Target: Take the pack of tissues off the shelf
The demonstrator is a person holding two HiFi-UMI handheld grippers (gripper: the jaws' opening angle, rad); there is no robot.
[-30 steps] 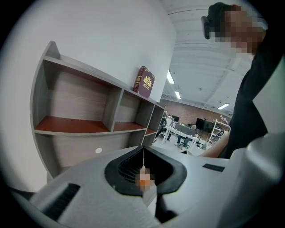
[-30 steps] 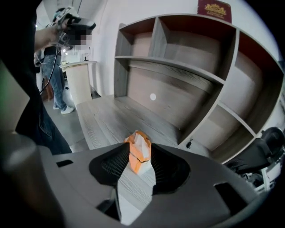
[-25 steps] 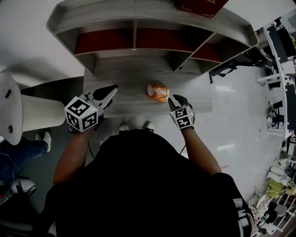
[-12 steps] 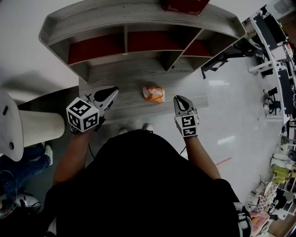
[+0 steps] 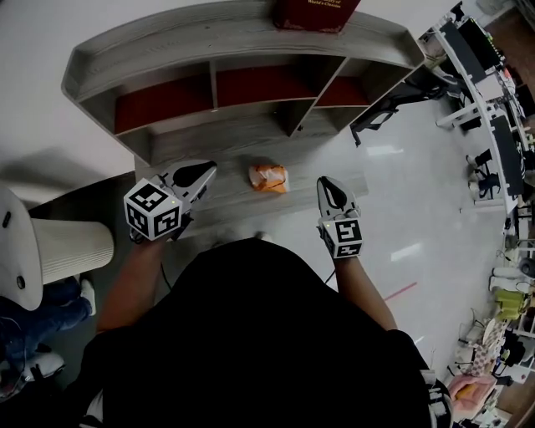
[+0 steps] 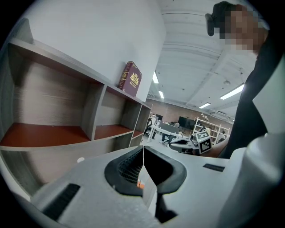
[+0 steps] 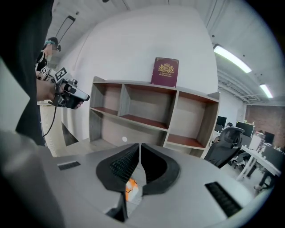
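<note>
Right gripper (image 5: 328, 185): jaws closing, tips all but touching, nothing between them. Pack (image 5: 268, 177) lay flat on the grey board (image 5: 226, 138), just left of that gripper and slightly ahead, not touched. In the right gripper view only an orange sliver of it showed through the gap under the jaw tips. Left gripper (image 5: 203, 171): jaws together, empty, tips over the same board, farther left, with the pack between the two grippers but clear of both. Shelf (image 5: 209, 38) stood ahead of both grippers, its red-floored compartments facing them. Dark red book (image 5: 313, 10) stood upright on the shelf's top, ahead of the right gripper.
</note>
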